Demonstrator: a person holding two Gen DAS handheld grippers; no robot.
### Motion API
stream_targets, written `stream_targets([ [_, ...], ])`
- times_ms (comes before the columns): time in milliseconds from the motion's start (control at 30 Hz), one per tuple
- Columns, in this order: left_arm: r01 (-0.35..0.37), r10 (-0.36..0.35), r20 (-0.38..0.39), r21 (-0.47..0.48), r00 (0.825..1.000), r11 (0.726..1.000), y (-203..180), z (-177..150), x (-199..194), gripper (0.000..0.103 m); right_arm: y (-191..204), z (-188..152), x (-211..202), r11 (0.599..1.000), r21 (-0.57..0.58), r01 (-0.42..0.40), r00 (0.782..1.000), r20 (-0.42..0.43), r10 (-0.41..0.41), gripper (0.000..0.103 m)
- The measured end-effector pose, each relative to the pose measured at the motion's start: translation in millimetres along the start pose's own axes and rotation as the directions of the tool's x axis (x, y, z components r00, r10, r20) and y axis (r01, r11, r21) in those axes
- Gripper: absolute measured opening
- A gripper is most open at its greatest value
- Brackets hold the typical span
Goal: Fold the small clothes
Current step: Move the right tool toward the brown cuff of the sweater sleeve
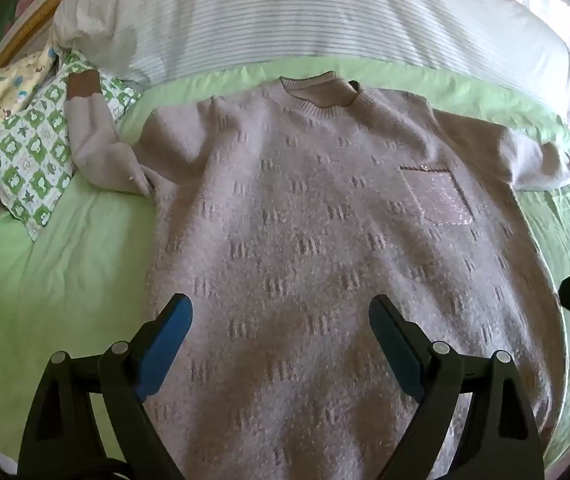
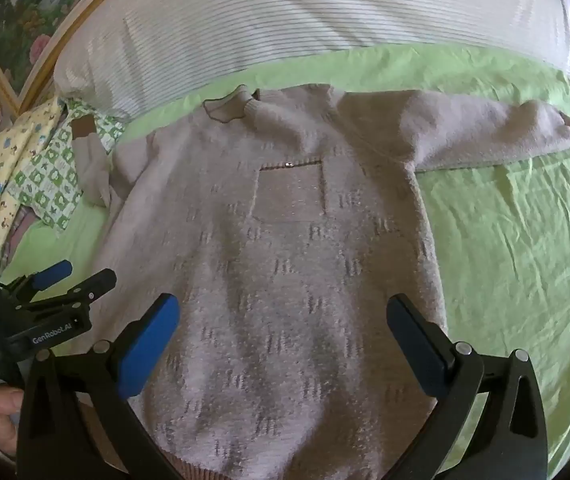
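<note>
A striped white pillow (image 1: 305, 12) lies beside a green-checked cloth (image 1: 33, 152) on green sheet (image 2: 517, 240).

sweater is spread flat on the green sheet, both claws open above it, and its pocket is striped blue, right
Not quite: the pocket is a sparkly pale patch, not striped blue, as the left wrist view shows. The sweater does lie on the green sheet, with the left claw and right claw open above it.

Both wrist cams sit low and close over the sweater (image 1: 325, 240) hem, looking up the bed (image 1: 65, 260) toward the striped pillow (image 1: 285, 12). Left one's aimed over its left-middle, right one further right; both share the sweater's pocket (image 2: 291, 192) and neckline.
</note>
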State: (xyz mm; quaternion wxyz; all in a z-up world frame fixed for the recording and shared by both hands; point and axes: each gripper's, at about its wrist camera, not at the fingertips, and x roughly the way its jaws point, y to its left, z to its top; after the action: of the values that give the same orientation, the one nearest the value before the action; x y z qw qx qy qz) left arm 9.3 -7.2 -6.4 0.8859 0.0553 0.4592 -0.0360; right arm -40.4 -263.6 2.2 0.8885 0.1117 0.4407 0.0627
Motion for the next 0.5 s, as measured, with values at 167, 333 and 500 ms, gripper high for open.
stream_targets([
  [167,-0.019,0.019,0.015,-0.008,1.000,1.000,1,10,7,0.091,-25,10,-3,0.999,0.051,0.007,1.000,0.030,-0.009,0.103],
  [333,-0.027,0.027,0.002,-0.024,1.000,0.999,3,23,17,0.091,-65,25,-6,0.989,0.144,0.041,0.998,0.034,-0.046,0.103],
  [500,-0.041,0.041,-0.020,-0.035,0.999,0.999,2,42,35,0.091,-113,46,-12,0.969,0.218,0.119,0.991,0.037,-0.130,0.103],
])
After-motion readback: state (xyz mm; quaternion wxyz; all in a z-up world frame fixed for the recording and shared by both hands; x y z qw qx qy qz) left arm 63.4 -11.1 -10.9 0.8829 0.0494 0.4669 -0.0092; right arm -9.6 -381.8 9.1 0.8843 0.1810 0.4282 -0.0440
